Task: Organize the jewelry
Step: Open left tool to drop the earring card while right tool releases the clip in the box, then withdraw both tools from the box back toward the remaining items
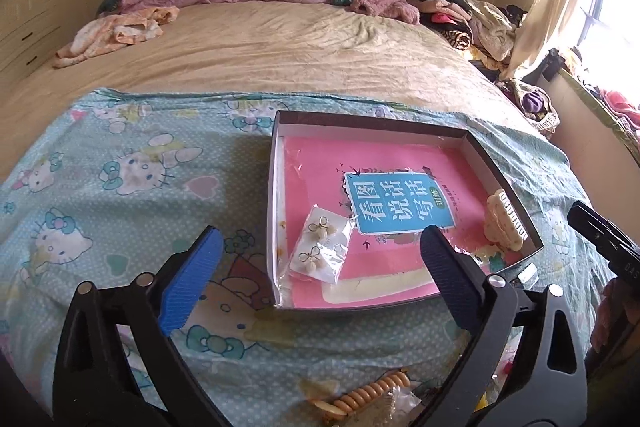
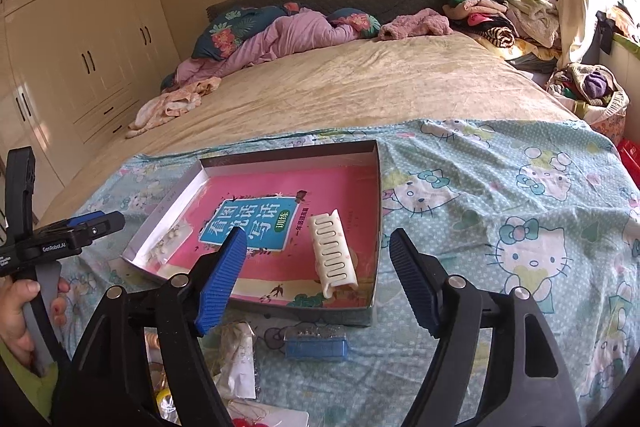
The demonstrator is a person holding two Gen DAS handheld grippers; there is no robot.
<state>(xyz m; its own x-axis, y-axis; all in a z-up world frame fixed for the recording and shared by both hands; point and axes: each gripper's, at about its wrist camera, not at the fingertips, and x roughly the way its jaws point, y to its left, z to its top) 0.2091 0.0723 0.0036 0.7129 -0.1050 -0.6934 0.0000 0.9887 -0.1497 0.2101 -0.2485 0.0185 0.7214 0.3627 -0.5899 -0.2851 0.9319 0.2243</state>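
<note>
Both of my hand-held grippers stand open and hold nothing: the left gripper [image 1: 320, 267] has its blue ribbed pads spread wide, and the right gripper [image 2: 316, 271] is parted to a lesser width. Progress, as I judge it: two items already lie in the shallow grey cardboard tray [image 1: 472, 137] lined with a pink printed book, namely the clear packet of bow-shaped pearl earrings [image 1: 322, 249] at its near left and the cream plastic claw hair clip [image 2: 334, 253] at its right. Remaining on the cartoon-cat bedsheet [image 1: 120, 167] near me: an orange spiral hair tie [image 1: 374, 393], a blue clear-lidded box [image 2: 316, 345] and a small plastic packet [image 2: 240, 359]. Further items at the lower frame edges are cut off and cannot be identified.
</note>
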